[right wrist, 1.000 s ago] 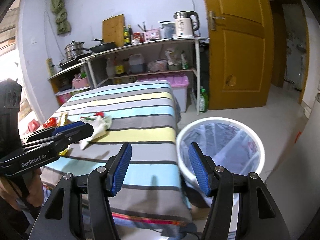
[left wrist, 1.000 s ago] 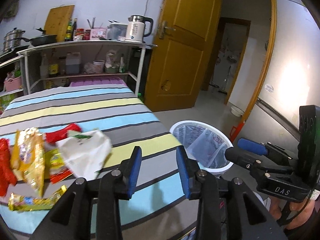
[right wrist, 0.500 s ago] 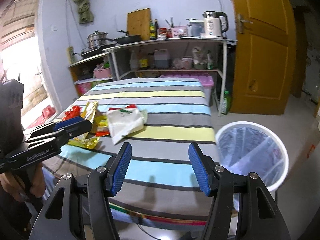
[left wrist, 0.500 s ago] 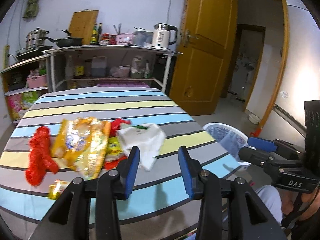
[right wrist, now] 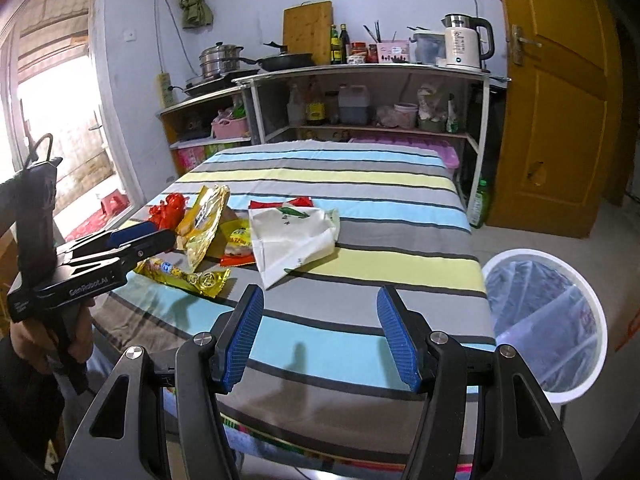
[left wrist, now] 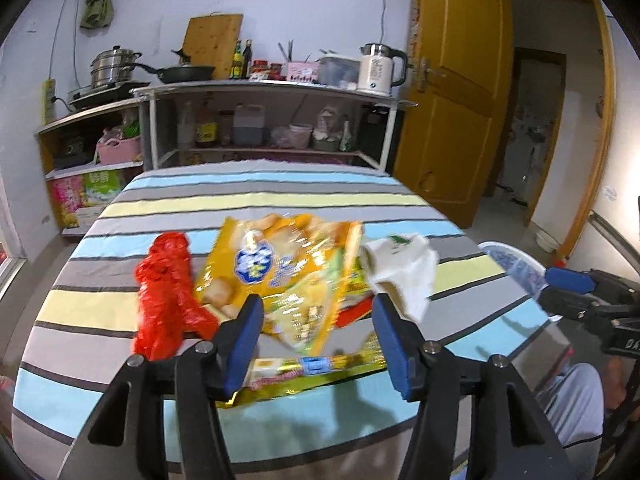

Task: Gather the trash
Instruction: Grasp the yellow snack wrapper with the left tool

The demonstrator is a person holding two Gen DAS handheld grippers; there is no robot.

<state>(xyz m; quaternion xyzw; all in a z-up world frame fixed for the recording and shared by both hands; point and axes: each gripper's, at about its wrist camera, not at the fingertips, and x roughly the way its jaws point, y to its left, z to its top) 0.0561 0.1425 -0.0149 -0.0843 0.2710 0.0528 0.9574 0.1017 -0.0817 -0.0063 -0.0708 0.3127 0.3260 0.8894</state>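
The left gripper [left wrist: 318, 336], fingers just spread and empty, nears the big yellow snack bag [left wrist: 280, 276] beside the white bin [right wrist: 544, 320]: light, crinkly, slippery, best pinched at an edge.

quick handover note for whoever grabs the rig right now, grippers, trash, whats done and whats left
Left gripper: open, jaws just widened, empty, over the yellow snack bag.
Right gripper: open, empty, over the striped table.
Trash in one cluster on the table: red plastic bag, yellow snack bag, long yellow wrapper, white bag.
Bin: beside the table's right edge.
Done: nothing gripped yet.
Left: bin every piece.
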